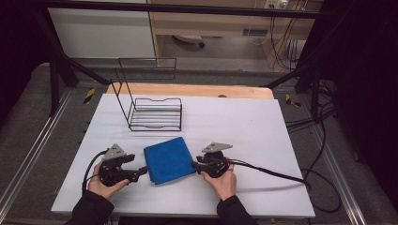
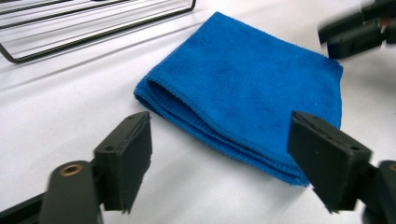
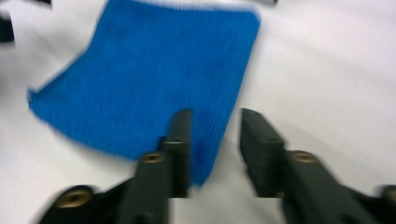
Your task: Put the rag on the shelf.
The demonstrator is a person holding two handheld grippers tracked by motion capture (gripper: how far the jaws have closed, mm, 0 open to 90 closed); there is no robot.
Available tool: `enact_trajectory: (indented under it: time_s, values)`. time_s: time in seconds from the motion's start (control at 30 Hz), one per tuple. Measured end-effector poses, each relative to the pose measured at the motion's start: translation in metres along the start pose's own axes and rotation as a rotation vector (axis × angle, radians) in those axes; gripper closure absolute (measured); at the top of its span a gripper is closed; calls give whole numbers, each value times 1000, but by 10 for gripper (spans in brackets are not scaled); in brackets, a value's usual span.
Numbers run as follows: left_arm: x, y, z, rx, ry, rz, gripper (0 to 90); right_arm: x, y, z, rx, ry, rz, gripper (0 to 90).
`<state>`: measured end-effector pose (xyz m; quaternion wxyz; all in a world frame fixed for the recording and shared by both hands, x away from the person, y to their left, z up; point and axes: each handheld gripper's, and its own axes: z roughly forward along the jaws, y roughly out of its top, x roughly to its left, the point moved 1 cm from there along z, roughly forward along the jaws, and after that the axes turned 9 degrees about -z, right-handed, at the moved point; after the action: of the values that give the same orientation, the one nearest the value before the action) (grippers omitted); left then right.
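A blue cloth lies folded flat on the white desk, near the front edge and between the two hands, with a black wire rack standing well behind it.

The cloth looks like microfibre: light, soft and limp, with no stiffness of its own. Folded into several layers, it shows a rounded fold along the edge facing the left hand-held gripper and loose stacked hems at the corners. It will probably sag and unfold if lifted by a single layer, and a pinch that only skims the nap may slip off. There is nothing fragile here, so a firm squeeze does no harm.

The best hold is likely at an edge or corner, where a jaw can slide under all the layers at once. The folded edge is thicker and keeps the layers together; the open corners suit unfolding, one corner to each side.

The left hand-held gripper stands wide open just short of the cloth's near edge, with nothing between its jaws. The right hand-held gripper is partly open at the cloth's right edge; one jaw lies over the fabric and the other over bare desk, and it pinches nothing as far as the blurred right gripper view shows.
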<state>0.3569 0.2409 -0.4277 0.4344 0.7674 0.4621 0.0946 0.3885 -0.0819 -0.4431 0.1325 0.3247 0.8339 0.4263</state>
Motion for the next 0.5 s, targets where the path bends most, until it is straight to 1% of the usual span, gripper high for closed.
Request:
enact_trajectory:
  time_s: [0.07,0.1,0.13,0.17,0.27,0.37,0.4,0.43,0.5]
  values:
    - [1,0,1,8,3,4,161,-8,7,7,-22,26,14,519]
    - [2,0,1,13,2,8,148,-10,10,12,-18,23,16,505]
    - [3,0,1,14,4,9,138,-12,13,18,-9,19,2,508]
    - [4,0,0,16,3,8,130,-14,14,24,-3,28,-6,507]
    - [8,-1,-1,17,7,-8,118,-18,16,39,34,53,-10,548]
    - [11,-1,-2,19,11,-16,123,-18,12,45,67,81,-8,613]
    - [12,-1,-2,18,13,-19,125,-17,11,46,68,73,-14,634]
    - [12,-1,-3,18,10,-28,129,-16,10,45,69,67,-20,673]
    - [13,-1,-3,15,6,-34,134,-16,10,45,76,76,-3,794]
